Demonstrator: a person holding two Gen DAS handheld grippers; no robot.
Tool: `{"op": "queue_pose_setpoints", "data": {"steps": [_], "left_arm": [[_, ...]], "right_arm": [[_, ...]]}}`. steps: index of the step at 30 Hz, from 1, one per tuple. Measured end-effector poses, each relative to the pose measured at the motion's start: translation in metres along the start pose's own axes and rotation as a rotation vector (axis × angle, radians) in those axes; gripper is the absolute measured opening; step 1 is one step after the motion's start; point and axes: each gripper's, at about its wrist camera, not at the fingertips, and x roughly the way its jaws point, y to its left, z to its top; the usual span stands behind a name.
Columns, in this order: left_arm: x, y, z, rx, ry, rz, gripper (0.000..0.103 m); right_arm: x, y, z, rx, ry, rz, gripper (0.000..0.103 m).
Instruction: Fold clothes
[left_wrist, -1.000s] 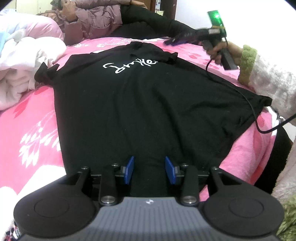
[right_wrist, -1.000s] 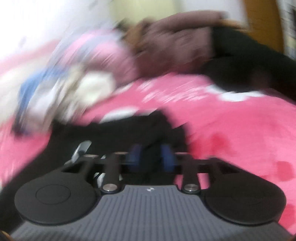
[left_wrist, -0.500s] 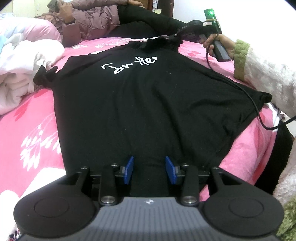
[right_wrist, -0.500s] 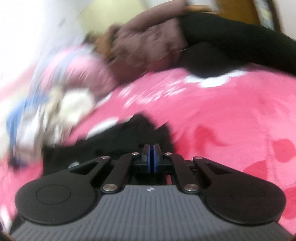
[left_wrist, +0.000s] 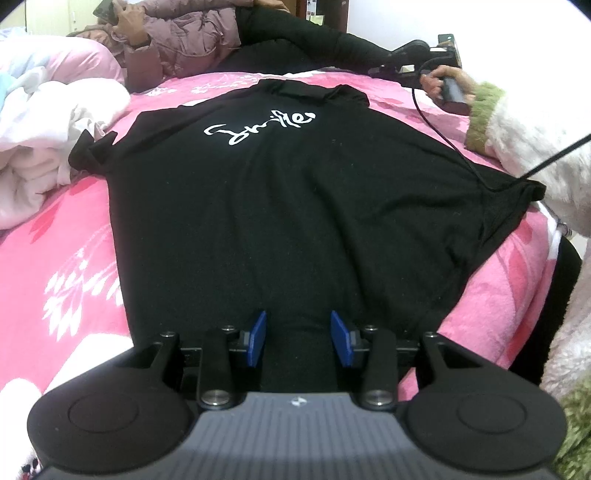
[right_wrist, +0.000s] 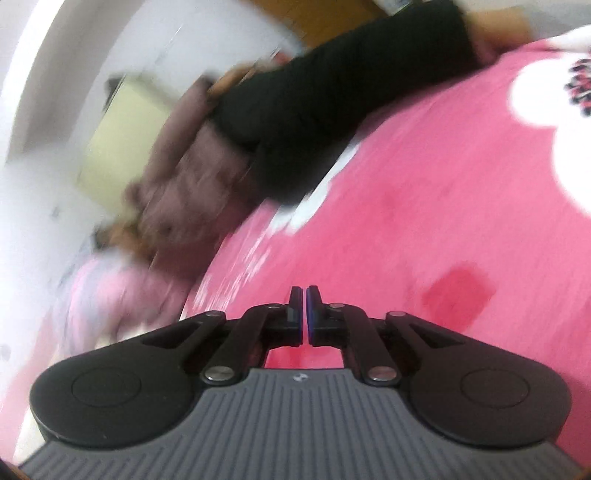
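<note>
Jaws apart on the left gripper (left_wrist: 298, 338), black T-shirt (left_wrist: 295, 206) hem lying between the blue pads, neither pad pressing it. Right gripper (right_wrist: 305, 314) pinched shut on nothing, tilted above the pink blanket (right_wrist: 424, 229). Shirt spreads flat across that blanket, collar at the far end.
</note>
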Motion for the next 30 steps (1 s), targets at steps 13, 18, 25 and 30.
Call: {"op": "queue_pose_setpoints", "data": {"steps": [13,18,25,30], "left_arm": [[0.0,-0.001,-0.002,0.018,-0.016,0.005,0.041],[-0.001,0.001,-0.005,0.013,-0.028,-0.007,0.041],[0.0,0.004,-0.004,0.012,-0.02,-0.022,0.041],[0.0,0.003,-0.004,0.012,-0.021,-0.018,0.041]], "right_arm": [[0.024,0.054,-0.085,-0.127,0.329,-0.051,0.027],[0.02,0.058,-0.079,-0.17,0.259,-0.083,0.004],[0.006,0.074,-0.027,-0.398,0.124,-0.184,0.003],[0.032,0.056,-0.013,-0.463,0.144,-0.306,0.003]]}}
